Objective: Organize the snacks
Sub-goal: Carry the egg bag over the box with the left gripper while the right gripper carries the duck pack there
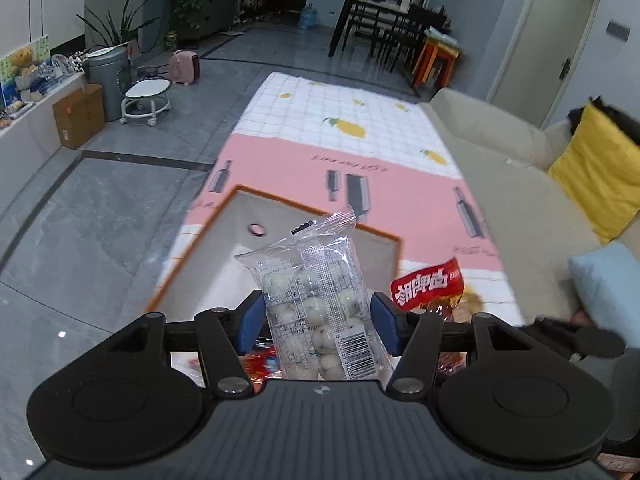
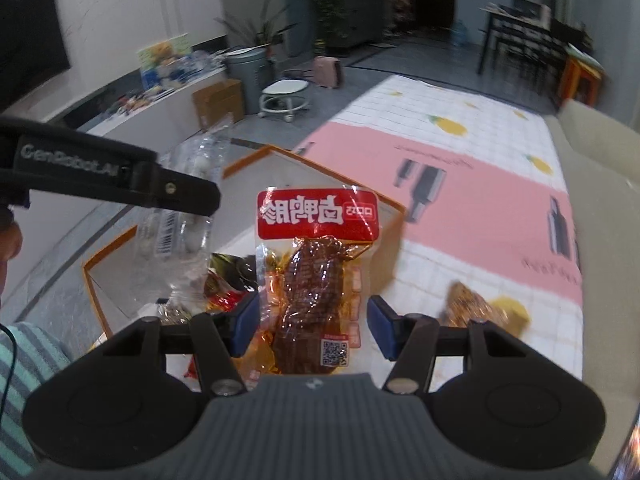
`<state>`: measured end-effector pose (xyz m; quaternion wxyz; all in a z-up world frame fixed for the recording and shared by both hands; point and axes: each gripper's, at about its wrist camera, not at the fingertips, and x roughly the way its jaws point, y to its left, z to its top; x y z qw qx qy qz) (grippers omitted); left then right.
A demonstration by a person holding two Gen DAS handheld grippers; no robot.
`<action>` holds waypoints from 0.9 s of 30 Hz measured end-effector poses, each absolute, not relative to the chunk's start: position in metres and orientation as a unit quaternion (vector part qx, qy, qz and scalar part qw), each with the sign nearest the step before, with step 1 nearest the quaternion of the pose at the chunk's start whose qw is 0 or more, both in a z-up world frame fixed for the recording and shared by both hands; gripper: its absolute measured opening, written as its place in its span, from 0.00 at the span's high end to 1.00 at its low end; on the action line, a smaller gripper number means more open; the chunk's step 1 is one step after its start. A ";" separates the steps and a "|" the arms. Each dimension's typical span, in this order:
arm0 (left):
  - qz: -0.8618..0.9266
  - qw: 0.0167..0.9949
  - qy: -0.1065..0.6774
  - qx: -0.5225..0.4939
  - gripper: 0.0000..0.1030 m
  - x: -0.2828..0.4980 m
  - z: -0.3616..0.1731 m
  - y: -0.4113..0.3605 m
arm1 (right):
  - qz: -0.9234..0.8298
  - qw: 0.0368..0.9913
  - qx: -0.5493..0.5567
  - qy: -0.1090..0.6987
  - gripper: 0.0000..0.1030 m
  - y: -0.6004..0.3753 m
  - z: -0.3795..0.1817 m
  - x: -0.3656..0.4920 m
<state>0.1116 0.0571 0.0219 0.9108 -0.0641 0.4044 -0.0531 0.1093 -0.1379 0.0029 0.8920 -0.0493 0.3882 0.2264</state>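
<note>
My left gripper (image 1: pixel 318 320) is shut on a clear bag of white round snacks (image 1: pixel 316 300), held upright over the orange-rimmed white box (image 1: pixel 312 216). My right gripper (image 2: pixel 308 324) is shut on a red-topped packet of braised meat (image 2: pixel 316 276), held upright just right of the box (image 2: pixel 320 168). The red packet's top shows in the left wrist view (image 1: pixel 428 284). The left gripper's arm (image 2: pixel 112 176) and the clear bag (image 2: pixel 180 240) show at the left of the right wrist view. Some red and dark snack packets (image 2: pixel 224 280) lie in the box.
The box stands on a pink and white checked cloth (image 1: pixel 360 136). Another brown snack packet (image 2: pixel 472 308) lies on the cloth to the right. A beige sofa (image 1: pixel 500 184) with yellow (image 1: pixel 600 176) and blue (image 1: pixel 612 280) cushions borders the right side. Grey floor lies to the left.
</note>
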 end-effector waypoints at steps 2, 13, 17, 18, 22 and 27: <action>-0.047 0.906 0.417 -0.052 0.36 0.120 0.017 0.064 | 0.233 0.889 -0.066 0.389 0.45 -0.125 0.002 0.117; -0.031 0.864 0.503 -0.001 0.37 0.158 -0.038 0.086 | 0.259 0.856 -0.252 0.370 0.45 -0.060 -0.037 0.141; -0.034 0.852 0.523 0.025 0.38 0.167 -0.055 0.082 | 0.274 0.843 -0.285 0.363 0.45 -0.048 -0.046 0.149; -0.034 0.850 0.526 0.030 0.38 0.169 -0.059 0.081 | 0.278 0.841 -0.291 0.363 0.45 -0.046 -0.048 0.151; -0.033 0.842 0.536 0.041 0.39 0.178 -0.070 0.079 | 0.285 0.830 -0.316 0.361 0.45 -0.038 -0.059 0.159; -0.032 0.836 0.546 0.048 0.39 0.189 -0.082 0.076 | 0.282 0.820 -0.353 0.351 0.45 -0.028 -0.072 0.169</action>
